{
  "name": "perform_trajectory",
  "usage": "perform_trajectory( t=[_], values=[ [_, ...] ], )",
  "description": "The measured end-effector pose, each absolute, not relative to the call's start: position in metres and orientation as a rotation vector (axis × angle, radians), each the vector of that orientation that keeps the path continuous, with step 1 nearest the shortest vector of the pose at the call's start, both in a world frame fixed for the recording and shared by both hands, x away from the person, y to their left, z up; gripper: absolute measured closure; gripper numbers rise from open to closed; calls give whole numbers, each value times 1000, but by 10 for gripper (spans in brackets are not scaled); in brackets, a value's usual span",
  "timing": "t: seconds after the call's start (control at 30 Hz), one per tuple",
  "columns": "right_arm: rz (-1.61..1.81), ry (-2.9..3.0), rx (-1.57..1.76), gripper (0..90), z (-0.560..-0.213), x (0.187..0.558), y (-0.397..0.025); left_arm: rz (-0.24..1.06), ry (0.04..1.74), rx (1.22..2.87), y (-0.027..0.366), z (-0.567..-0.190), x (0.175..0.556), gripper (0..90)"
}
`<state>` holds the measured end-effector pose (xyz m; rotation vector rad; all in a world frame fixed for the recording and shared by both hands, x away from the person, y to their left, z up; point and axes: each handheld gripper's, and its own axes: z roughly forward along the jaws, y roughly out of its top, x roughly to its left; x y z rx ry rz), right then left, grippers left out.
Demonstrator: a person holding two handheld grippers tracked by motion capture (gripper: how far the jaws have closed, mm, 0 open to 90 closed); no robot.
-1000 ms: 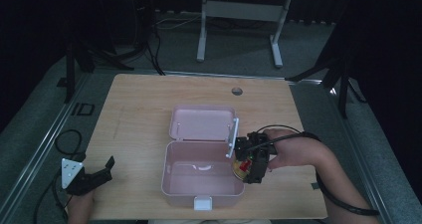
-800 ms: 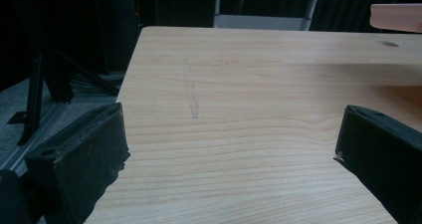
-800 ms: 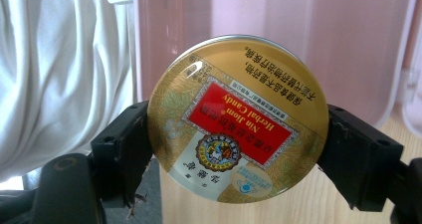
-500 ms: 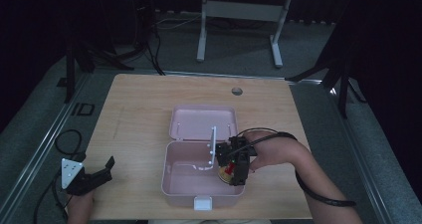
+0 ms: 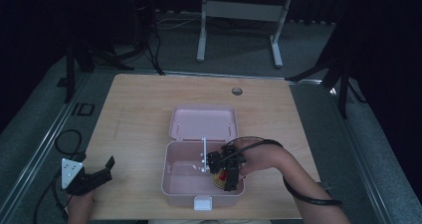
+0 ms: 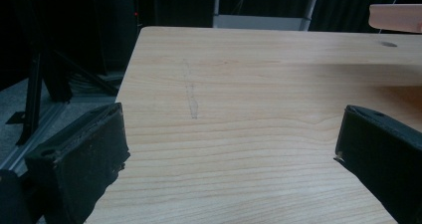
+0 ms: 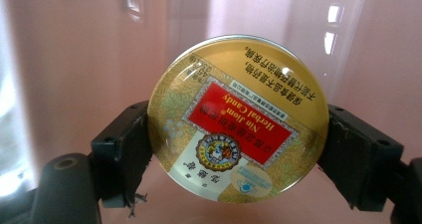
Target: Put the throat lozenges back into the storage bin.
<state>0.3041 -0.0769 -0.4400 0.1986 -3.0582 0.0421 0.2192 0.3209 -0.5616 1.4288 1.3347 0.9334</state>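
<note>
Right gripper [image 5: 225, 176] clamped the herbal candy tin [image 7: 238, 117] edgewise inside the pink box [image 5: 174, 176], apparently for placement; left gripper [image 5: 92, 176], wide open and empty, idled at the counter's [image 5: 139, 109] seven o'clock.

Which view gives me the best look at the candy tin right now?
The right gripper view: the candy tin sits close up between the right hand-held gripper's jaws, label readable. The high view catches a small gold sliver inside the pink box. The left gripper view offers bare table.
</note>
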Motion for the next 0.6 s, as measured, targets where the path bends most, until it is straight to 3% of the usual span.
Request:
perform_trajectory(
  t=[0.6],
  values=[
    [168, -3014, 193, 197, -481, 310, -70, 934, 1334, 1433, 321, -562, 219, 4]
  ],
)
